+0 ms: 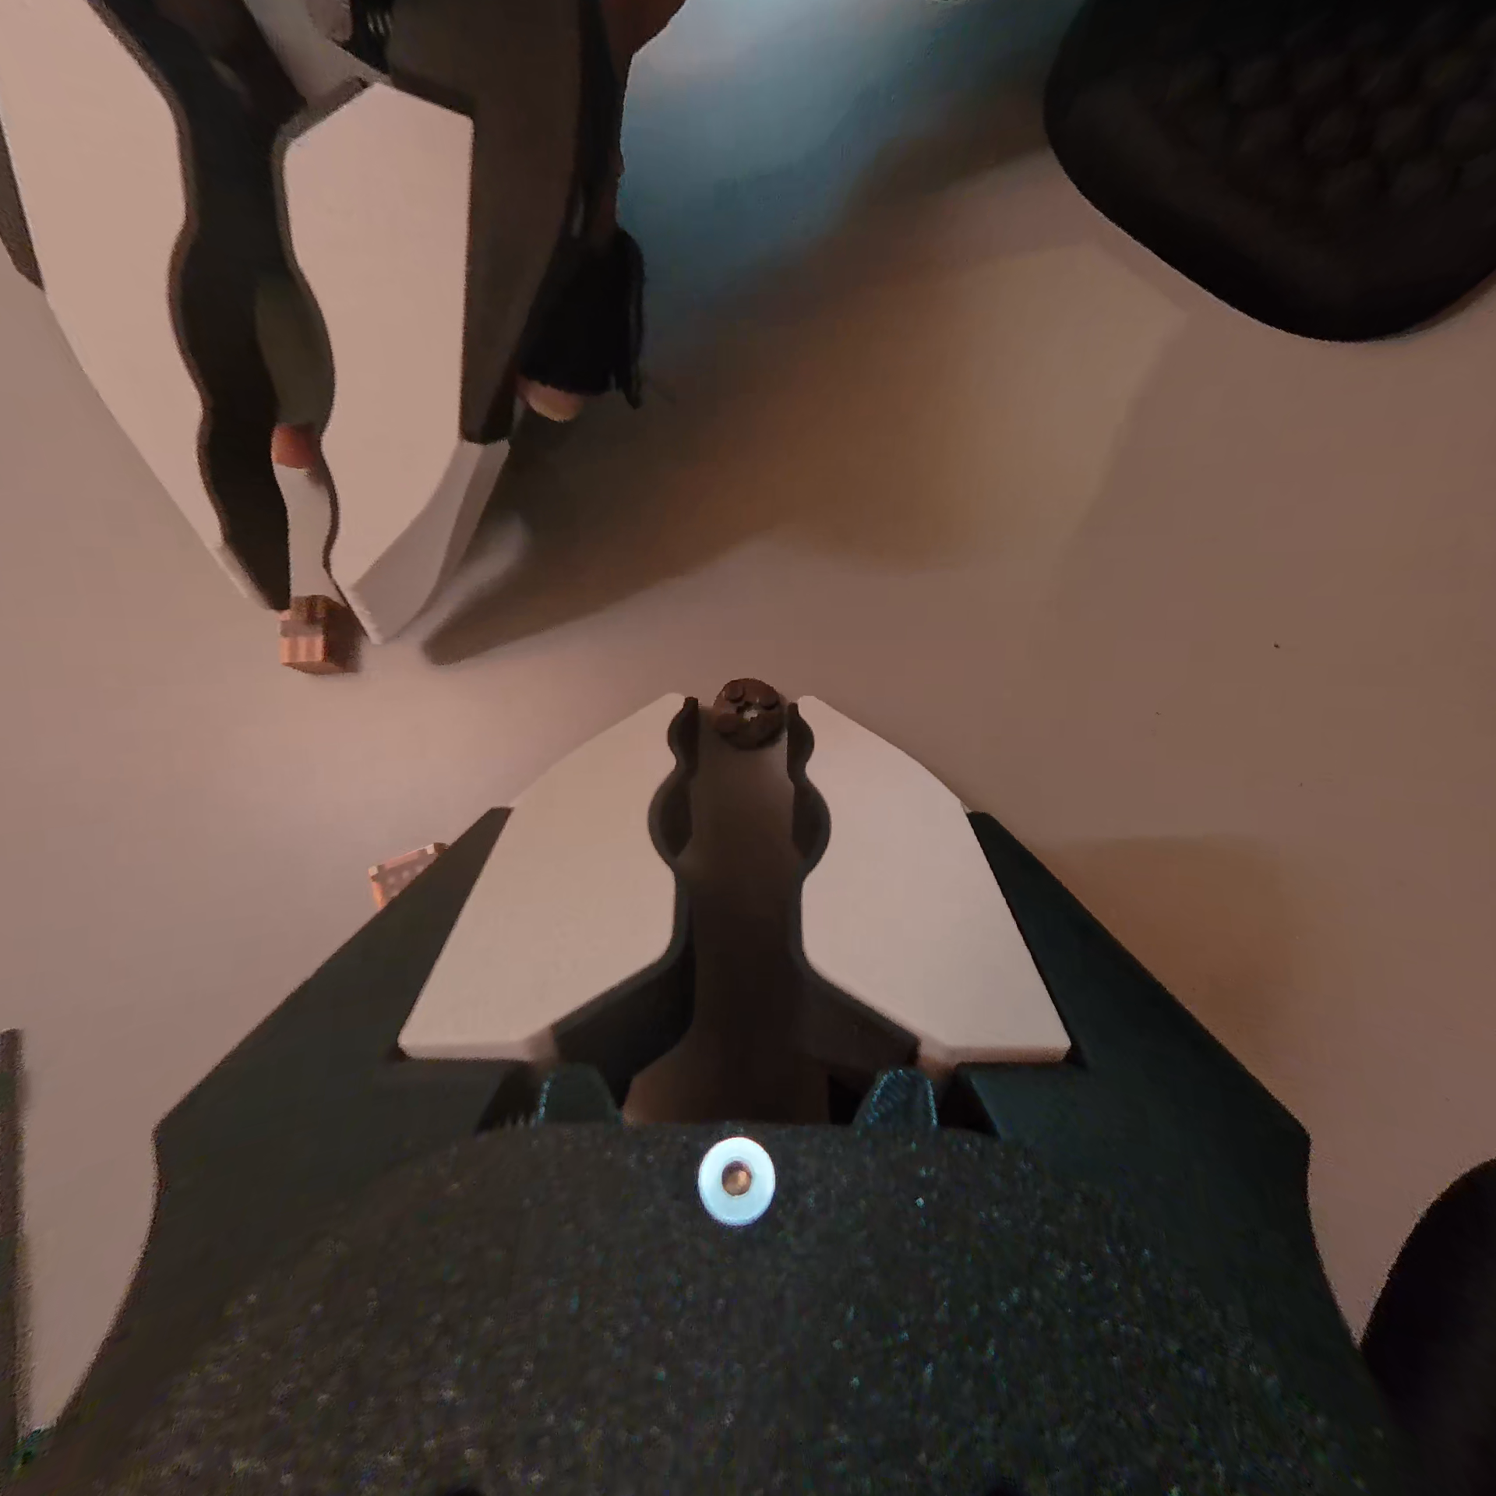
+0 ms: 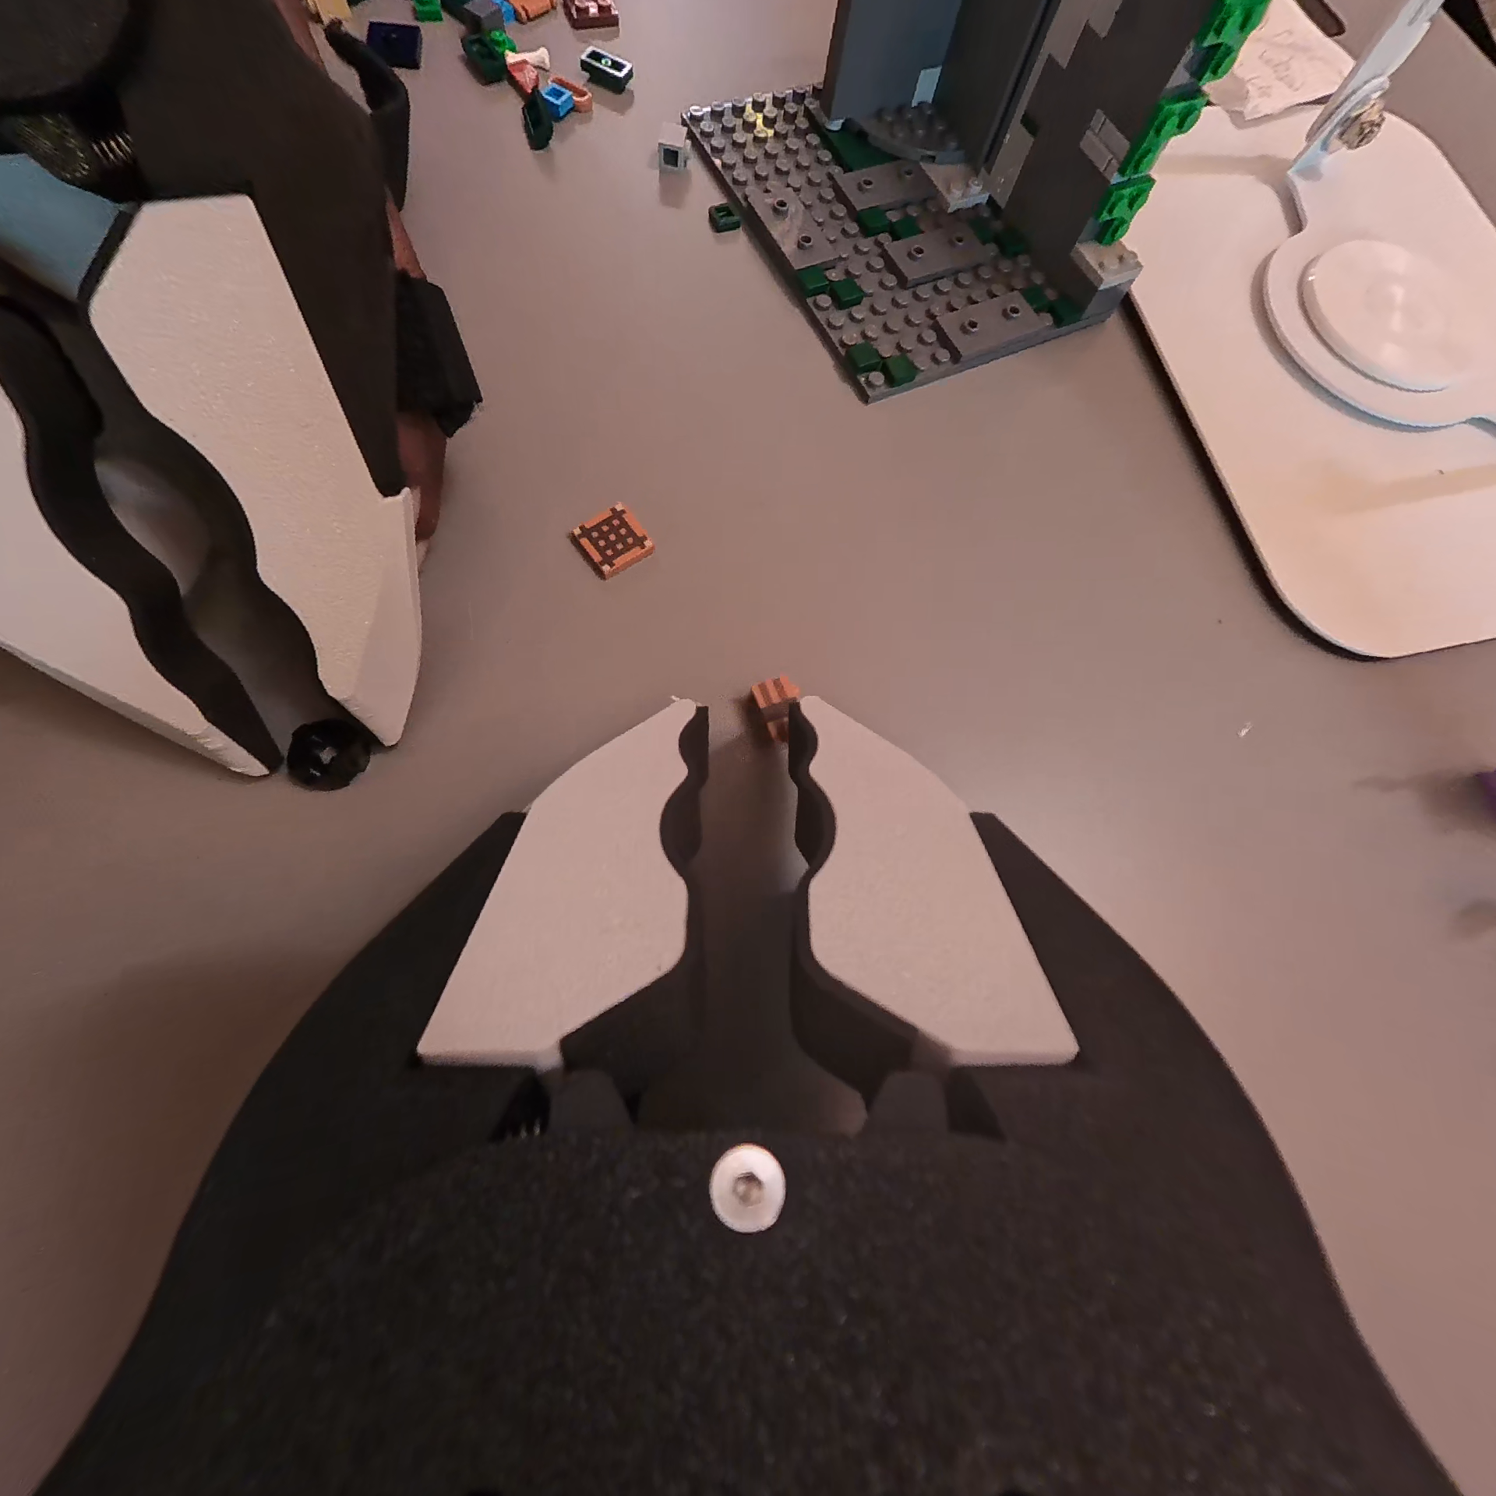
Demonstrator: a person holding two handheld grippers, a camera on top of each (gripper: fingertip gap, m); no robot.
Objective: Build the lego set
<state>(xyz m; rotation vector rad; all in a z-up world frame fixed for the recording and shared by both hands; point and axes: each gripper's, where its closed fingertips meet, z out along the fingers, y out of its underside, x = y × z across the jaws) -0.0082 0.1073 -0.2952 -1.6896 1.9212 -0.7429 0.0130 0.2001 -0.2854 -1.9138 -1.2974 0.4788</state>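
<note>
My left gripper point(image 1: 745, 712) has its jaws a little apart around a small dark round LEGO piece point(image 1: 749, 712) that lies on the table; the piece is narrower than the gap. It also shows in the right wrist view point(image 2: 328, 753), at the tips of the left gripper point(image 2: 324, 749). My right gripper point(image 2: 745, 712) is slightly open, and a small tan striped brick point(image 2: 775, 704) sits on the table against its right fingertip point(image 2: 809, 720). In the left wrist view the brick point(image 1: 312, 639) sits at the right gripper's tips point(image 1: 320, 615).
A tan tile with a dark grid point(image 2: 613, 540) lies ahead on the table. A grey studded baseplate point(image 2: 890, 267) with tall grey and green walls stands at the back. Loose pieces point(image 2: 526, 65) lie far back left. A white board point(image 2: 1336, 445) is at the right. My right gripper's tips are some 15 centimeters from the grey studded baseplate point(image 2: 890, 267).
</note>
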